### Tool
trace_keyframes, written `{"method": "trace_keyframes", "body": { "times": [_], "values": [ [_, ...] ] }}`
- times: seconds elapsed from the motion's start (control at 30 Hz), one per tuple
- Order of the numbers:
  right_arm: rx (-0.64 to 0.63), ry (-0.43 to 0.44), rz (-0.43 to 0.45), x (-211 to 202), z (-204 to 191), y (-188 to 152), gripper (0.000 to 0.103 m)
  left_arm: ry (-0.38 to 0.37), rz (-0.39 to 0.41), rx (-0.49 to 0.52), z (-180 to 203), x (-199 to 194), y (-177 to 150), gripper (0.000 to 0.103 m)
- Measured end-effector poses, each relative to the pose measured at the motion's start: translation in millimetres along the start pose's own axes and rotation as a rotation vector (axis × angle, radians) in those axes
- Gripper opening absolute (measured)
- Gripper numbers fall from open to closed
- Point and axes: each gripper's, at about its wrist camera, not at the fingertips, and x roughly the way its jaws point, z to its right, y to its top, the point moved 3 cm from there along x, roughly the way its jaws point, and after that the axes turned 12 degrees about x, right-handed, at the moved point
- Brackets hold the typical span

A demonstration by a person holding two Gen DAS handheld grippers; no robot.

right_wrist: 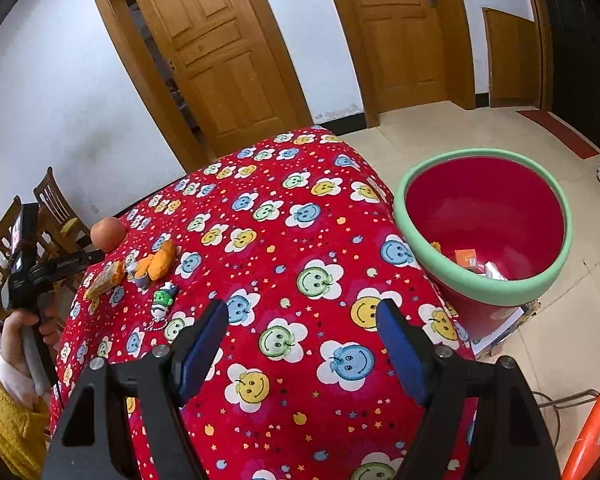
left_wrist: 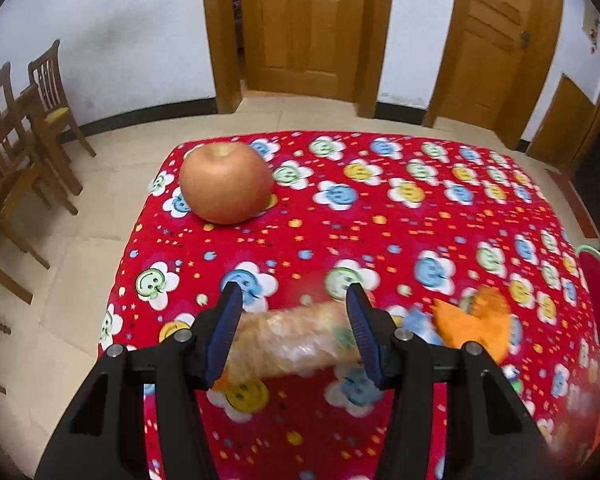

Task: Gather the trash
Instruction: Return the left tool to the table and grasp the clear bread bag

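A snack wrapper [left_wrist: 296, 336] of clear and orange plastic lies on the red smiley tablecloth [left_wrist: 380, 232], straight between the blue pads of my left gripper [left_wrist: 293, 292], which stands open around it without pressing. Crumpled orange peel [left_wrist: 476, 320] lies just right of it. The right wrist view shows the same wrapper [right_wrist: 104, 280] and peel [right_wrist: 158, 262] at the table's left side, with the left gripper [right_wrist: 96, 255] held by a hand over them. My right gripper [right_wrist: 302, 306] is open above bare cloth. The red bin with a green rim [right_wrist: 500, 288] stands on the floor to the right.
A whole apple [left_wrist: 226, 182] sits near the far left corner of the table. A small green and white toy on a chain [right_wrist: 163, 300] and a grey cap [right_wrist: 142, 280] lie by the peel. Wooden chairs [left_wrist: 40, 120] stand left; an orange chair [right_wrist: 596, 420] is at lower right.
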Motion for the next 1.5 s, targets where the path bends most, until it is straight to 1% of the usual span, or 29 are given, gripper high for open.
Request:
{"method": "trace_keyframes", "body": {
  "times": [0.2, 0.33, 0.43, 0.53, 0.63, 0.73, 0.83, 0.97, 1.07, 1.17, 1.37, 1.5],
  "values": [
    [-0.006, -0.015, -0.008, 6, -2, 1, 0.078, 0.036, -0.037, -0.022, -19, 24, 0, 0.054],
    [-0.016, -0.014, -0.015, 9, -5, 0, 0.078, 0.035, -0.067, -0.04, -29, 31, -10, 0.054],
    [-0.028, -0.013, -0.013, 8, -8, -2, 0.078, 0.007, -0.09, -0.068, -32, 29, -22, 0.054],
    [-0.032, -0.004, -0.018, 8, -10, -3, 0.078, 0.017, -0.099, -0.051, -31, 21, -34, 0.054],
    [-0.044, 0.002, -0.02, 8, -14, -5, 0.078, 0.025, -0.084, -0.039, -30, 8, -46, 0.054],
    [-0.047, 0.008, -0.021, 8, -17, -6, 0.078, 0.009, -0.066, -0.042, -27, -5, -51, 0.054],
    [-0.052, 0.015, -0.023, 8, -20, -8, 0.078, -0.007, -0.031, -0.039, -22, -22, -53, 0.054],
    [-0.059, 0.019, -0.025, 7, -23, -11, 0.078, -0.066, -0.008, -0.013, -11, -30, -51, 0.054],
    [-0.064, 0.022, -0.025, 7, -26, -12, 0.078, -0.103, -0.013, 0.016, 2, -28, -49, 0.054],
    [-0.069, 0.024, -0.029, 8, -29, -13, 0.078, -0.089, -0.038, 0.051, 12, -21, -49, 0.054],
    [-0.081, 0.025, -0.04, 12, -36, -14, 0.078, -0.117, -0.046, 0.06, 24, -13, -48, 0.056],
    [-0.098, 0.033, -0.048, 17, -46, -15, 0.078, -0.128, -0.05, 0.092, 36, -10, -51, 0.056]
  ]
}}
